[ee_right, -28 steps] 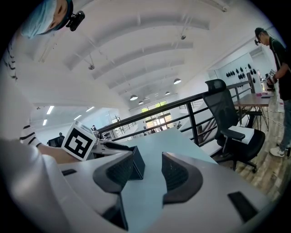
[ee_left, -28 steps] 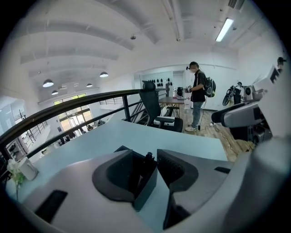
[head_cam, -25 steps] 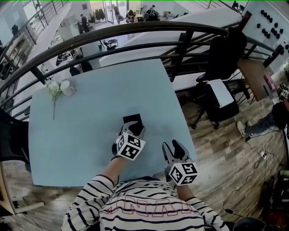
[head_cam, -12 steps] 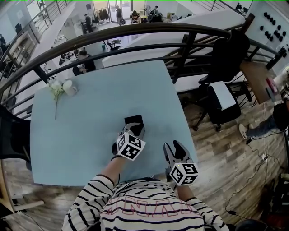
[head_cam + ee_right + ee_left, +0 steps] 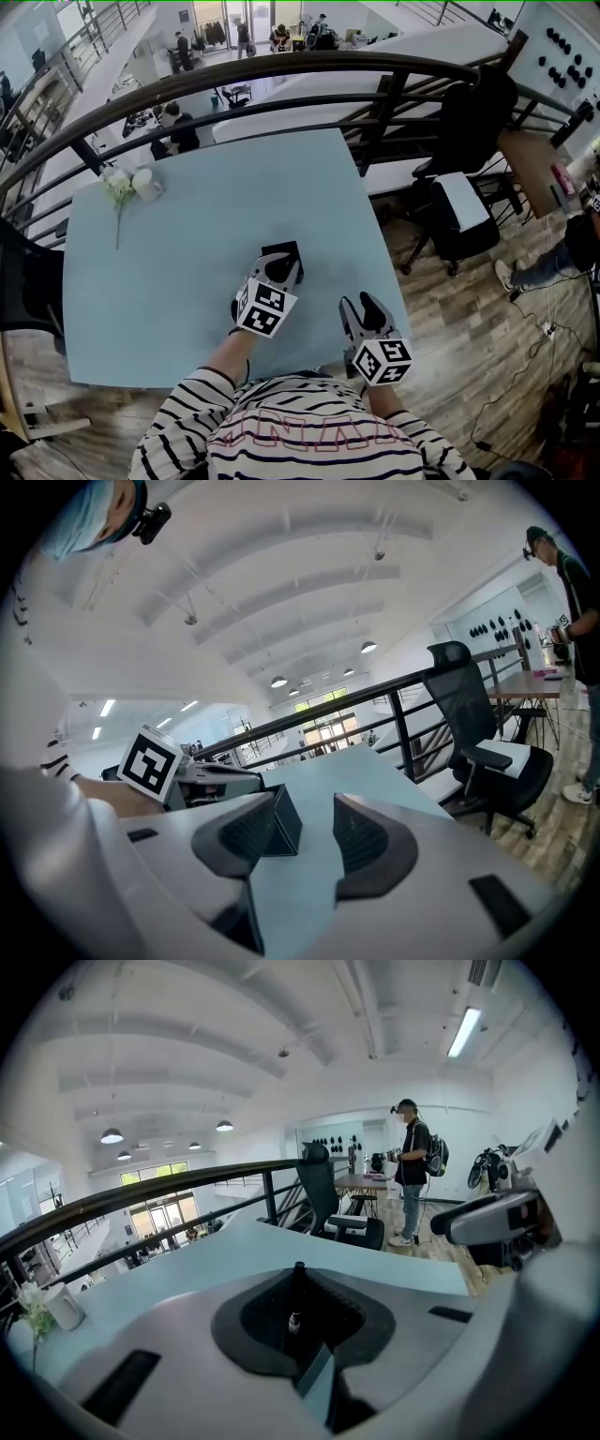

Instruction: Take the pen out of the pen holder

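The left gripper (image 5: 278, 269) reaches over the black square pen holder (image 5: 282, 249) on the pale blue worktop (image 5: 206, 206). Its fingers (image 5: 248, 1321) are pinched narrow on the slim dark pen (image 5: 297, 1290) — held upright, likely so it lifts straight out. Whether the pen's lower end has cleared the holder I cannot tell. The right gripper (image 5: 359, 311) hangs near the worktop's front edge, fingers (image 5: 370, 841) wide and empty — apparently kept clear. One pen, one holder, two grippers.
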Motion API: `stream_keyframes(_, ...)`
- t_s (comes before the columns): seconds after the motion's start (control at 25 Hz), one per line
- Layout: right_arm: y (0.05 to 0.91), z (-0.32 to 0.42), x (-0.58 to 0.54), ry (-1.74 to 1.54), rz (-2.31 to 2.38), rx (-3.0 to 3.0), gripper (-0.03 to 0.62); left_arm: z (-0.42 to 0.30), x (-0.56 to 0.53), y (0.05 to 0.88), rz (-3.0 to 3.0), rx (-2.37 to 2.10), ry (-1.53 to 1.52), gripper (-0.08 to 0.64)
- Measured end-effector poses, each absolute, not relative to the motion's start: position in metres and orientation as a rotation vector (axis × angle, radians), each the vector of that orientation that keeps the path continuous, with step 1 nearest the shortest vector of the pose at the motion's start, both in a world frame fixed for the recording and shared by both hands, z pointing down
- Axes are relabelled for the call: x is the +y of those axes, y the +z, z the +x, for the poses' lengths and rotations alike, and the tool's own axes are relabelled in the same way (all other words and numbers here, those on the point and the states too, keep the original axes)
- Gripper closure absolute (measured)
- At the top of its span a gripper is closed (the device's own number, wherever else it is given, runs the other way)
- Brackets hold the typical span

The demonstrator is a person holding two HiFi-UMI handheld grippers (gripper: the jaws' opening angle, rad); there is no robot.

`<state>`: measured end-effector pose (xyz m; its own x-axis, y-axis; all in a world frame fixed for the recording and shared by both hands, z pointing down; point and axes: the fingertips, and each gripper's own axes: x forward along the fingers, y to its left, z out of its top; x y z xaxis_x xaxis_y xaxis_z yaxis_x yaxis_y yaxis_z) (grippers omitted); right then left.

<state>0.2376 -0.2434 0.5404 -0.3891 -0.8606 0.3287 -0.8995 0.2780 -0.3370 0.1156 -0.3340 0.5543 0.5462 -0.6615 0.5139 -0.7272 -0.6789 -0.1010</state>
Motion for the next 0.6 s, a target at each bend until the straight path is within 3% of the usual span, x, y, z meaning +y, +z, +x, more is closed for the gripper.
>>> stream_keyframes(0.6, 0.515, 0.197, -0.255, 0.654, 1.626, -2.534, 0.388, 0.057, -0.316, 0.478, 2.677, -1.341, 0.399, 0.506)
